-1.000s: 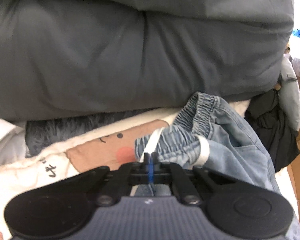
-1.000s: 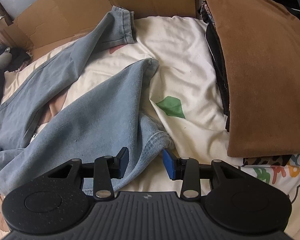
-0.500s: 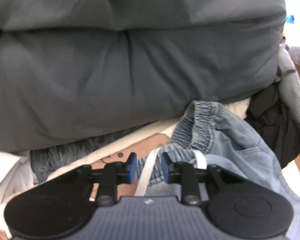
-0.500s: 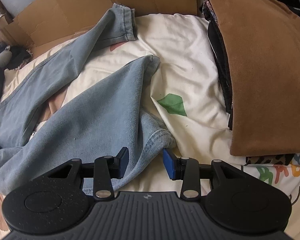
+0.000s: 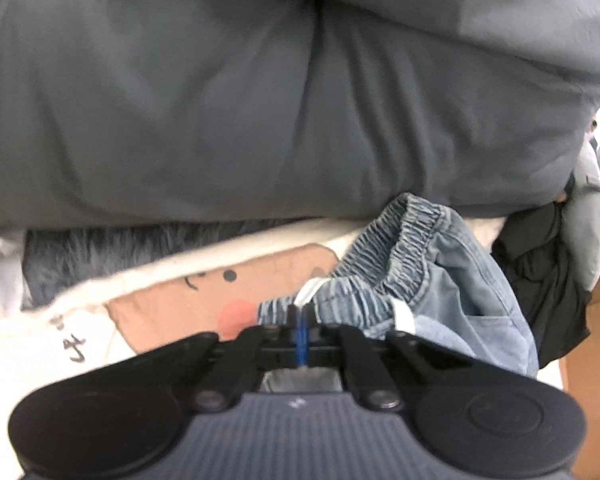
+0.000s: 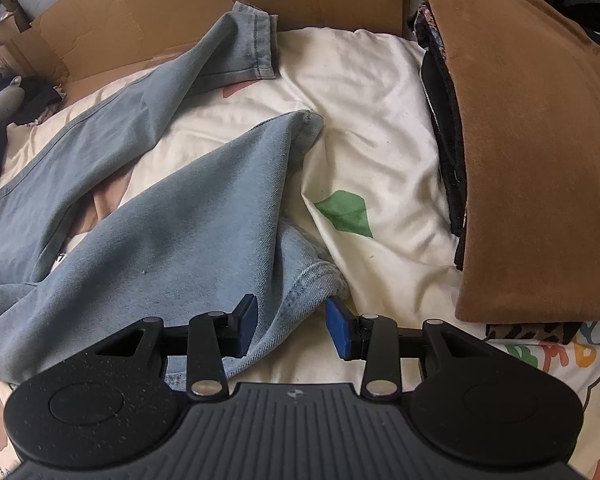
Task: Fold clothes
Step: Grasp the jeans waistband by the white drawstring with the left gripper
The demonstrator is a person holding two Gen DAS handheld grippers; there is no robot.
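Observation:
A pair of light blue jeans lies spread on a cream printed bedsheet (image 6: 380,152). In the left wrist view their elastic waistband (image 5: 404,240) bunches in front of my left gripper (image 5: 300,320), whose jaws are shut on the waistband edge beside the white drawstring (image 5: 308,290). In the right wrist view both legs (image 6: 172,240) run up and to the right. My right gripper (image 6: 292,326) stands open, straddling the hem (image 6: 320,280) of the nearer leg. Its blue pads (image 6: 340,330) do not press the cloth. The farther leg's hem (image 6: 252,48) reaches the cardboard.
A bulky grey duvet (image 5: 260,100) rises just behind the waistband. Dark clothes (image 5: 548,280) lie to its right. A stack of folded clothes topped by a brown garment (image 6: 532,160) sits right of the legs. Flattened cardboard (image 6: 140,20) borders the far side.
My left gripper opened around the waistband and drawstring half a second ago and has shut on them again, moving slightly lower. The right gripper and the legs have stayed put.

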